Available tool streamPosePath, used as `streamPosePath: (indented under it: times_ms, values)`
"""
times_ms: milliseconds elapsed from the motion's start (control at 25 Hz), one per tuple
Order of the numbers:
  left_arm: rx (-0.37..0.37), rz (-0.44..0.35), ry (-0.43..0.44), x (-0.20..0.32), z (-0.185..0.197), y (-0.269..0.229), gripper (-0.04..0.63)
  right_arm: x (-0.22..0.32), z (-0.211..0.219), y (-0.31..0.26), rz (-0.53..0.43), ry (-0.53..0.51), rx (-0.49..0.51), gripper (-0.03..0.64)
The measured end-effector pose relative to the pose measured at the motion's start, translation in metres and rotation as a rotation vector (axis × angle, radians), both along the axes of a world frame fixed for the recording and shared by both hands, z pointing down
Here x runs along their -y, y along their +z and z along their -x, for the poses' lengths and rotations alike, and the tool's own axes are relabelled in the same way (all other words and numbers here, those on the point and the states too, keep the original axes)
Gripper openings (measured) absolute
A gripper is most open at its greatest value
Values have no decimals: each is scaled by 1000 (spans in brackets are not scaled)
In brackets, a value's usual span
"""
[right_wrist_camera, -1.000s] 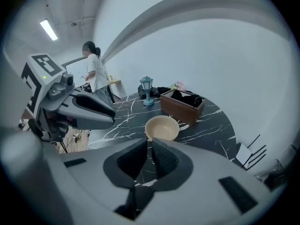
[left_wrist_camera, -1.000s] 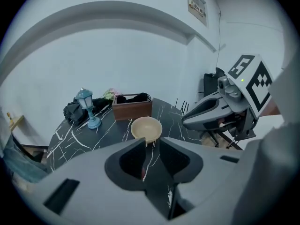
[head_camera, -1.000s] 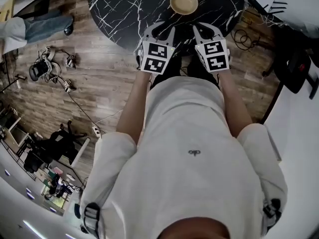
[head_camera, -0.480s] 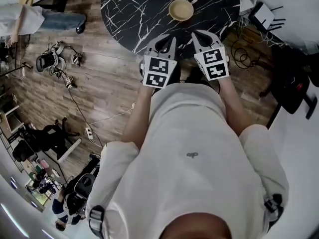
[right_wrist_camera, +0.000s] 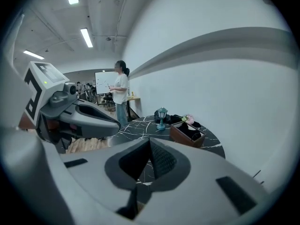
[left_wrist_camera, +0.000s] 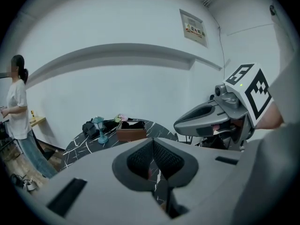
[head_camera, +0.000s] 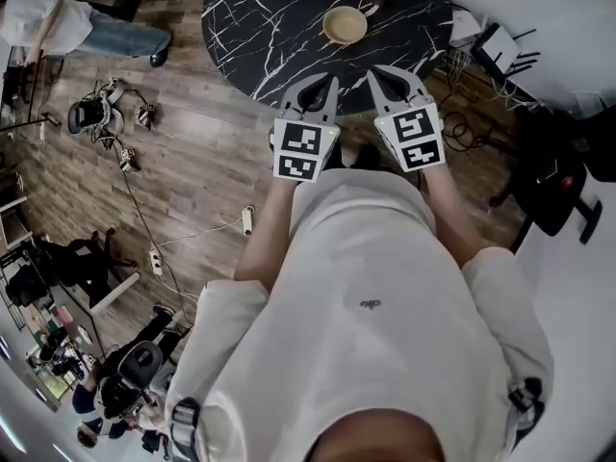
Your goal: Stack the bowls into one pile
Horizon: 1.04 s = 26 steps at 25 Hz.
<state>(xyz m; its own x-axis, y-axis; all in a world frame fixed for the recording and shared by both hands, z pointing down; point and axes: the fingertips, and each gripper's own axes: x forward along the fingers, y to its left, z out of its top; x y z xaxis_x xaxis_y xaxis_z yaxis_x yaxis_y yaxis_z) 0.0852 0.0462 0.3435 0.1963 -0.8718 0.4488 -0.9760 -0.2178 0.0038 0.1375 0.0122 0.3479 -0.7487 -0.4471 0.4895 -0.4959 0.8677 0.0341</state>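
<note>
- The left gripper and the right gripper hung side by side at the near edge of the table, both with jaws pressed together and empty.
- The only bowl in view sat farther in, well apart, ahead and between them.
- It could not be told whether it was one bowl or a finished pile. Stacking seemed done; any further reach would need the jaws spread first.

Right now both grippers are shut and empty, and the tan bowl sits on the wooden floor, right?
No. The head view shows the tan bowl on the black table, not the floor. The left gripper and right gripper are shut and empty.
</note>
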Motion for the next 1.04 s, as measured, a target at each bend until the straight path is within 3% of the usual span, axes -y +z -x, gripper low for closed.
streamPosePath:
  times_ms: [360,1040]
  values:
    - [-20,-73,-13,-5,-3,-28,5,-21,-6,-28,-42,10,55,5]
    - [-24,-84,-17,-14,-8,-34,5,-32,-8,-37,-51,-1,89,5]
